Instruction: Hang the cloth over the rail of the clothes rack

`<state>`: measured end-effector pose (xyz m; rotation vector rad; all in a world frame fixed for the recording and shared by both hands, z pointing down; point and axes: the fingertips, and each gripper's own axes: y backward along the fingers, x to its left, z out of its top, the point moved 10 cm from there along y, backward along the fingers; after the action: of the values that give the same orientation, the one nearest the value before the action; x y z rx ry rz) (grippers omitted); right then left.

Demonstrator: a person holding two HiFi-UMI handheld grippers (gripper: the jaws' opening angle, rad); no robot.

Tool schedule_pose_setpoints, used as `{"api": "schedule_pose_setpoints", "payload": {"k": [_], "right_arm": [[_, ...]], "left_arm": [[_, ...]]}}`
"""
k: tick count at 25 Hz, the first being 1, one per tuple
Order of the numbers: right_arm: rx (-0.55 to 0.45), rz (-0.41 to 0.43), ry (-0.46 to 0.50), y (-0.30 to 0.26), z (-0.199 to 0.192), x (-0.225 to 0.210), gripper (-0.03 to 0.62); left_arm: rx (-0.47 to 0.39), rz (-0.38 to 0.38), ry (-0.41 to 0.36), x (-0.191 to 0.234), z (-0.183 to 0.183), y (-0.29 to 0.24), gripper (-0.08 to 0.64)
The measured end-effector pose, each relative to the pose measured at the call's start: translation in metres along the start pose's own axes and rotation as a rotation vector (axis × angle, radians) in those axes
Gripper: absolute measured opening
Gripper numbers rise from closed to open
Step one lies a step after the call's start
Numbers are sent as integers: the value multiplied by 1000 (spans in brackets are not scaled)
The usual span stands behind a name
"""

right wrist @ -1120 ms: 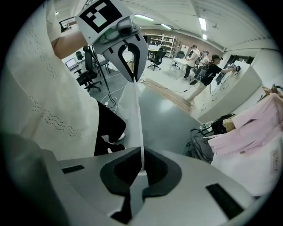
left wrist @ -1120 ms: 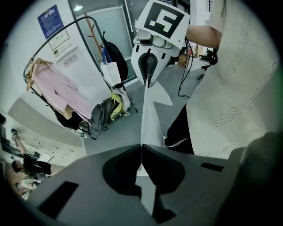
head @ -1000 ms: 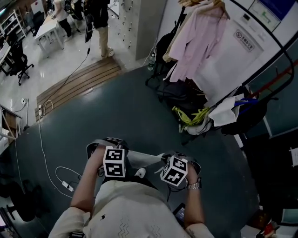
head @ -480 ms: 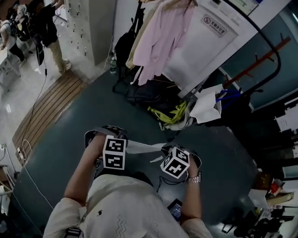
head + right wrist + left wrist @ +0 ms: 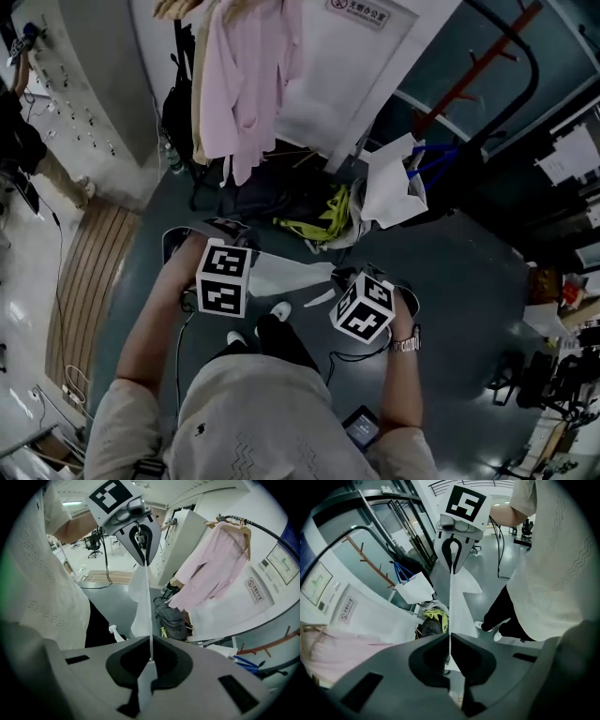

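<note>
Both ends of the white cloth (image 5: 292,277) are clamped, one by the fingers of the left gripper (image 5: 450,641), the other by those of the right gripper (image 5: 151,660). It is stretched between them above the floor, well apart from the clothes rack rail (image 5: 267,530).

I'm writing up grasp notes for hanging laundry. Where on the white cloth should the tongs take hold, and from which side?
Grip the cloth at its two ends, as now: the left gripper has its tongs shut on one end, the right gripper on the other, each from its own side. It is thin and limp; end grips keep it spread as a band for draping.
</note>
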<state>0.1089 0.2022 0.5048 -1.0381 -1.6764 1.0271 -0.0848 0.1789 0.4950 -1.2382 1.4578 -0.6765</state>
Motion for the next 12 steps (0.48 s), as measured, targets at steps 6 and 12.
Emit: {"api": "schedule_pose_setpoints", "payload": {"k": [6, 12], "right_arm": [[7, -60, 47, 15, 5, -88, 18], [-26, -168, 5, 65, 28, -191, 18]], "left_arm": [[49, 13, -63, 87, 18, -7, 14], [-17, 114, -48, 186, 25, 25, 14]]}}
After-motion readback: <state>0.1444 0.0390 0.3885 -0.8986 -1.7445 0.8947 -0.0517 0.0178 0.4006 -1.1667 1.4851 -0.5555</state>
